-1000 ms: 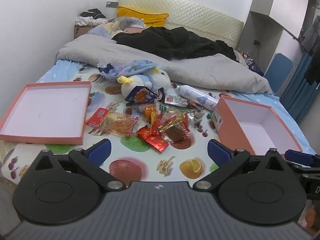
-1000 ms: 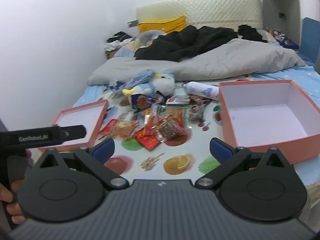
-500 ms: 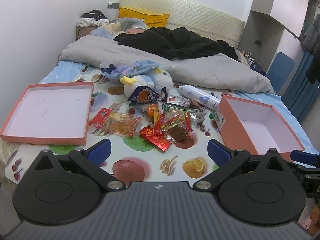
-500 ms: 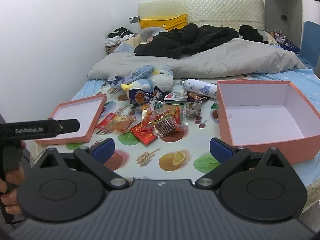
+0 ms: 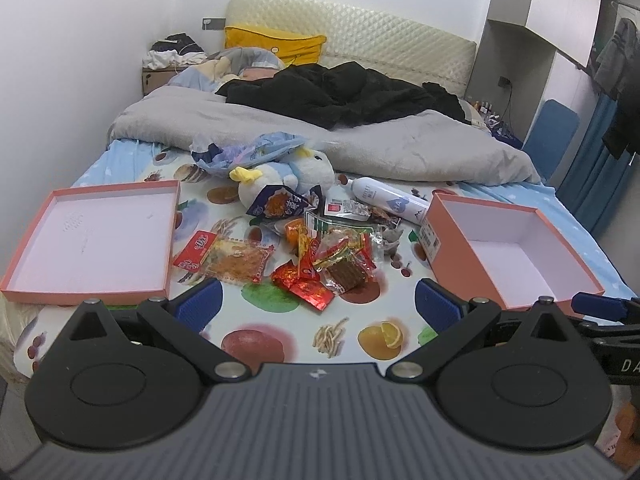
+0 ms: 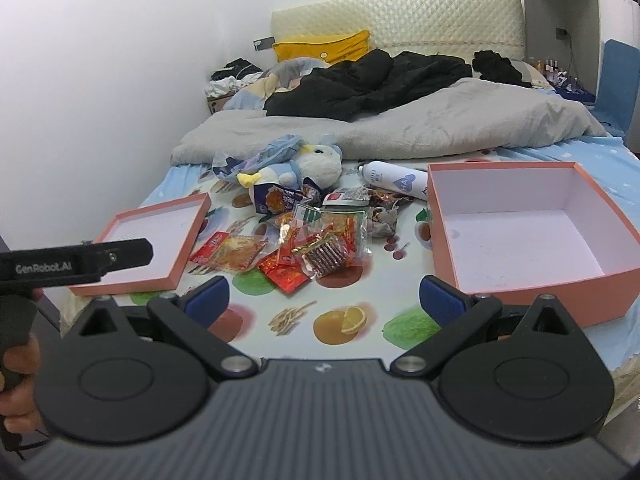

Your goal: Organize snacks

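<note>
Both grippers — left gripper [image 5: 316,304] and right gripper [image 6: 324,300], jaws spread and empty — have drawn back slightly from the heap of crinkly foil snack packets [image 5: 320,252] at centre frame, none boxed yet.

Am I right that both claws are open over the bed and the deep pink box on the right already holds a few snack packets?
Not quite: the deep pink box holds nothing, as the right wrist view shows. Both claws, left and right, are indeed open.

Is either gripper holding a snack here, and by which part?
Nothing is held: left gripper and right gripper are both open, short of the snack pile.
</note>
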Tool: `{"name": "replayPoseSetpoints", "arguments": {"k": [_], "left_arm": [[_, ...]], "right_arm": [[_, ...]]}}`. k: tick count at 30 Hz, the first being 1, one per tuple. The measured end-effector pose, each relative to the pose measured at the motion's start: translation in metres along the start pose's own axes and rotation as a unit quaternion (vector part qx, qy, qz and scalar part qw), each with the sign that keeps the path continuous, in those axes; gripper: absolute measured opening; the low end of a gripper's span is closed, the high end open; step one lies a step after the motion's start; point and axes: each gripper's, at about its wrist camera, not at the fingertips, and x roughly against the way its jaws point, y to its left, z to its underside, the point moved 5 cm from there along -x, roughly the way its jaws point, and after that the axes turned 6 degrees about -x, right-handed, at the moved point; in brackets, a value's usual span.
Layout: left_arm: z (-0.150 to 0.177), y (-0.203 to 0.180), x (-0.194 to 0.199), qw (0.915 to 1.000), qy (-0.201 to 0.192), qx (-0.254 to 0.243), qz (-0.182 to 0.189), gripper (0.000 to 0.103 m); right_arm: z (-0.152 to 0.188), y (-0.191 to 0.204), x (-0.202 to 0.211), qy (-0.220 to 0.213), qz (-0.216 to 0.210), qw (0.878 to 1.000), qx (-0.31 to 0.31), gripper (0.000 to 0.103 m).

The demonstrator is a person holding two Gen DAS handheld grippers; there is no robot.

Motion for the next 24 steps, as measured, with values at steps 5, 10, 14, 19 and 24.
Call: {"name": "replayPoseSetpoints", "arguments": {"k": [5,10,14,19,24], "left_arm": [[-0.002,0.001,0.004,1.0000,-0.004,-0.005,0.000,0.103],[-0.003,0.002,0.007,1.0000,-0.004,-0.008,-0.003,0.103],[-0.004,0.003,0.009,1.0000,-0.002,-0.009,-0.002,0.103],[-0.003,0.002,0.010,0.9999,0.000,-0.012,-0.003,0.103],[-0.003,0.002,0.010,0.9999,0.000,-0.010,-0.002,0.103]], "right_arm": [[-0.003,-0.001,0.002,-0.002,0.002,1.000,0.001,0.103],[0.002,-0.004,0.007,-0.002,-0.002,1.000,0.002,0.103],[0.006,-0.007,0.008,0.002,0.001,1.000,0.000,0.103],[0.002,-0.008,0.009,-0.005,0.006,1.000,-0.002,0.103],[0.004,-0.009,0.007,0.003,0.012,1.000,-0.002,0.103]]}}
